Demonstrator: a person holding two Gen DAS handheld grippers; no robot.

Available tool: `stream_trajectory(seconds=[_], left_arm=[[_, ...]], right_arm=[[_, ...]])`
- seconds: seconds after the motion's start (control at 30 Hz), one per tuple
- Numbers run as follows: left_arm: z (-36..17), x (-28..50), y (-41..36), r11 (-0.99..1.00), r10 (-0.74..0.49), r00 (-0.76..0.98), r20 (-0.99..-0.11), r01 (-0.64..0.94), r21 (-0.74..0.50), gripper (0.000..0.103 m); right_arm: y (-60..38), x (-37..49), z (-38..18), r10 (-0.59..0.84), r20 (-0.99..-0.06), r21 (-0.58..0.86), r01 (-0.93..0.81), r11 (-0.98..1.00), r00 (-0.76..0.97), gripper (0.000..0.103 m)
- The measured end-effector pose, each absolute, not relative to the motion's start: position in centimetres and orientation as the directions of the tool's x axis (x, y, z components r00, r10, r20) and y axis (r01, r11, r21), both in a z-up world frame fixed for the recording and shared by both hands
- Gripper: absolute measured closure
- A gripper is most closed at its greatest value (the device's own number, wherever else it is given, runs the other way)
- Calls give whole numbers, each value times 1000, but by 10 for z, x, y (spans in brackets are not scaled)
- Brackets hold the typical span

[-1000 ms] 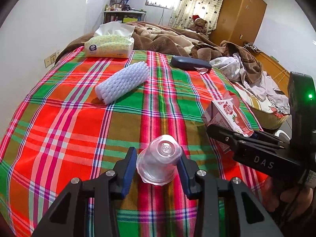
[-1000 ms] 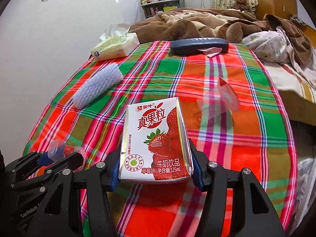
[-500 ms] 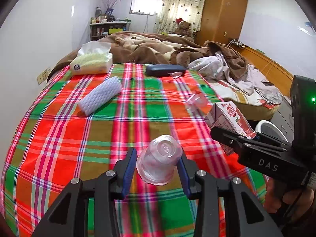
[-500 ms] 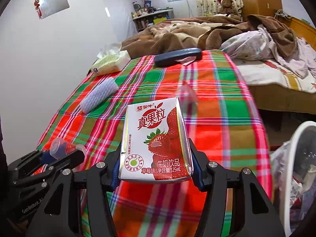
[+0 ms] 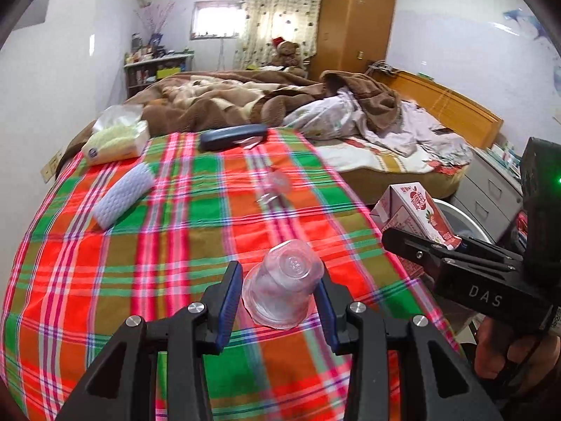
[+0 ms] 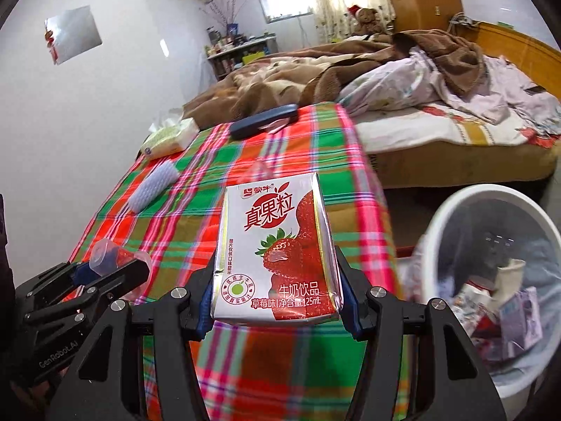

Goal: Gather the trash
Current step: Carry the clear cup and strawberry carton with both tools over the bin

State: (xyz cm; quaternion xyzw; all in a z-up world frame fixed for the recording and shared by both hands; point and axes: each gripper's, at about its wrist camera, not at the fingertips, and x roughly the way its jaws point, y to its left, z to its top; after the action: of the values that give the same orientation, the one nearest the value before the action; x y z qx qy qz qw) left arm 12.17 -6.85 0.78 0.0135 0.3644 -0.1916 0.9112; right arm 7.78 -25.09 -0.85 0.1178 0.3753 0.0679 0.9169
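Clear plastic cup (image 5: pixel 283 282), base pointing away from the camera, clamped between the left gripper's (image 5: pixel 278 301) blue pads above the plaid-covered worktop (image 5: pixel 140 245). To its right, a strawberry milk carton (image 6: pixel 277 256) gripped upright by the right gripper (image 6: pixel 277 301) at the worktop's edge. Far right, a white trash bin (image 6: pixel 438 224) holding wrappers, on the floor.

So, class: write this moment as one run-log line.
left gripper: shut on clear plastic cup | right gripper: shut on strawberry milk carton | white bin: right of table, holds trash | second clear cup: on plaid cloth
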Motion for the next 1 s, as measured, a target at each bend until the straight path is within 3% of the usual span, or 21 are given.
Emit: stream_trajectory(seconds=[0.63, 1.0], left_arm=[[23, 100, -203, 791, -515, 558, -651, 601, -111, 62], [6, 104, -278, 708, -568, 447, -691, 694, -133, 62]], right_arm=[[-355, 21, 2, -48, -650, 222, 250, 942, 758, 46], [-403, 10, -13, -144, -703, 194, 383, 903, 696, 45]])
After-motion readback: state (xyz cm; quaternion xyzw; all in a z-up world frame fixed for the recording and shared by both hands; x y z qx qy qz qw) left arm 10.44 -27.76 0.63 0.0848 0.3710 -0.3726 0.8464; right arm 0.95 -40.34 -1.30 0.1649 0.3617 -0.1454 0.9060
